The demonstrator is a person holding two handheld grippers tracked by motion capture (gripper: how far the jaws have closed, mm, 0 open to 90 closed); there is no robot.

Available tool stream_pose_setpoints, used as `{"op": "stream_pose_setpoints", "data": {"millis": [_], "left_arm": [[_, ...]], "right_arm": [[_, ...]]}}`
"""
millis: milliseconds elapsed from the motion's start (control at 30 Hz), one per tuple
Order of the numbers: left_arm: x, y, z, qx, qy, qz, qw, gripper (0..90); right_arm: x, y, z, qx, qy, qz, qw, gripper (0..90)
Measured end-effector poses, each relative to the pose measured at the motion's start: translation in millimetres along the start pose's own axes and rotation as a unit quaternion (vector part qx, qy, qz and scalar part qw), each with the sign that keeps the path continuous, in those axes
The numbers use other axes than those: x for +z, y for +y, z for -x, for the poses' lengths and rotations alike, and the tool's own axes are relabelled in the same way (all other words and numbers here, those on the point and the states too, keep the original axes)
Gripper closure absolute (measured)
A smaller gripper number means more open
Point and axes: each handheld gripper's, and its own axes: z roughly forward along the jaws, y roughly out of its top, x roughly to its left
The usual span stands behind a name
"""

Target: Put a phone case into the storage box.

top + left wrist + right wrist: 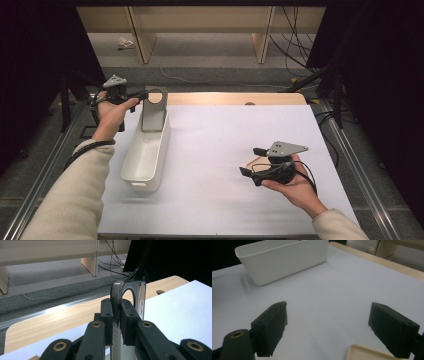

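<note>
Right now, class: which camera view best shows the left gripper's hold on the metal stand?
The left gripper view: the left gripper clamps the metal stand edge-on between its pads. The high view shows the stand's flat face over the white bin, grip tiny. The right gripper view gives none.

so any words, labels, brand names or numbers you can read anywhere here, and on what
None can be read: the white bin, the grey metal piece gripped by the left claw, the open right claw and the white table cover carry no legible text.
The small marks on the metal piece's edge are too small to read.
</note>
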Motion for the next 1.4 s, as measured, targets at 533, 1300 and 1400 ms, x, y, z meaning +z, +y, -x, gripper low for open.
{"op": "stream_pose_setpoints", "data": {"millis": [533,1300,1400], "left_arm": [[6.1,-9.6,-3.9,-0.012,0.002,-0.007,0.9999,81.4],[9.5,-21.0,-9.4,-0.009,0.027,-0.032,0.9991,77.6],[10.3,-21.8,-9.2,-0.004,0.031,-0.037,0.9988,76.7]], "right_arm": [[0.2,-0.2,0.3,0.001,0.0,0.0,1.0,16.4],[0.4,-0.3,0.3,0.0,0.0,-0.002,1.0,16.4],[0.5,-0.3,0.0,0.0,0.001,-0.002,1.0,16.4]]}}
